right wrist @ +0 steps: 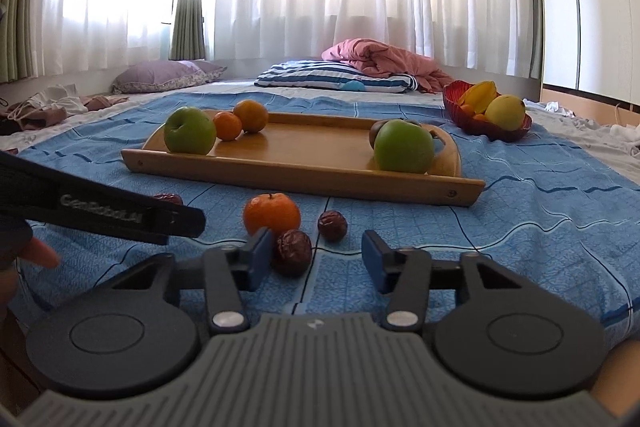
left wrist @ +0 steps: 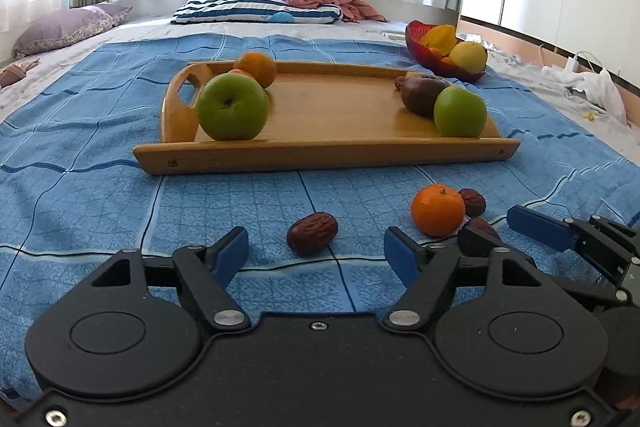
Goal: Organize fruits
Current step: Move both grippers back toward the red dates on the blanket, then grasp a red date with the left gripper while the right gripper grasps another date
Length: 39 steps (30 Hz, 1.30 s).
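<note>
On the blue blanket, a wrinkled red date (left wrist: pixel 312 239) lies between the blue pads of my left gripper (left wrist: pixel 314 251), which is open and touches nothing. My right gripper (right wrist: pixel 316 251) is open around a second date (right wrist: pixel 292 253) that sits against its left pad; the right pad stands apart. A loose tangerine (right wrist: pixel 272 213) and a third date (right wrist: pixel 332 225) lie just beyond. The wooden tray (left wrist: pixel 320 155) further back holds two green apples (left wrist: pixel 232 107), oranges (left wrist: pixel 256 67) and a dark fruit (left wrist: pixel 422 95).
A red bowl (right wrist: pixel 454 103) with yellow fruit stands beyond the tray's right end. Pillows (right wrist: pixel 332 77) and a pink quilt (right wrist: pixel 380 59) lie at the back by the curtains. Clothes (right wrist: pixel 40 111) are heaped at the far left. A person's fingertip (right wrist: pixel 40 255) shows at the left edge.
</note>
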Tool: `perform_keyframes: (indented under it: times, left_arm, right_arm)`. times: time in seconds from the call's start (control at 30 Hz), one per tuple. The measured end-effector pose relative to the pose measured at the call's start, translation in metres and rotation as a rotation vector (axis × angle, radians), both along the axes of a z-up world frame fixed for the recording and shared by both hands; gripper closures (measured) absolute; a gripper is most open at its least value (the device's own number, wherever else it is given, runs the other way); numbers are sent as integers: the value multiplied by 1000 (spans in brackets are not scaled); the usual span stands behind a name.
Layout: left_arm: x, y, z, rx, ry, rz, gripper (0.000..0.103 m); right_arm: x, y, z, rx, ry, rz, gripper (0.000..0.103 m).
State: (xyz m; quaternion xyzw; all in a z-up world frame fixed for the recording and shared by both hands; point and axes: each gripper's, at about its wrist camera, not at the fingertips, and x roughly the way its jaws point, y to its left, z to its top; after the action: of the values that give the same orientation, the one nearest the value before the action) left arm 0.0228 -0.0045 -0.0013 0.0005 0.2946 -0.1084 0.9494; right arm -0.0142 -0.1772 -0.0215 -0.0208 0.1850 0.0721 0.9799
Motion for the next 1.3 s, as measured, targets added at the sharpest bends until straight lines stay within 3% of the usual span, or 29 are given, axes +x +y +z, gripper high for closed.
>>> perform_keyframes:
  times: [0.3, 0.6, 0.87, 1.03, 1.3]
  left_arm:
    - [2, -5, -1, 6, 1, -8, 48]
    - [1, -5, 0, -11, 11, -5, 57]
    - [1, -7, 0, -1, 12, -10, 69]
    - [-1, -10, 2, 10, 4, 6, 82]
    - [-4, -12, 5, 20, -5, 19, 82]
  right_arm:
    - [0, 4, 0, 17, 0, -2, 67]
    - [3, 6, 1, 36, 13, 0, 74]
    - [4, 7, 1, 41, 26, 6, 77]
    - [4, 7, 1, 42, 28, 10, 78]
    - [3, 8, 2, 48, 26, 18, 79]
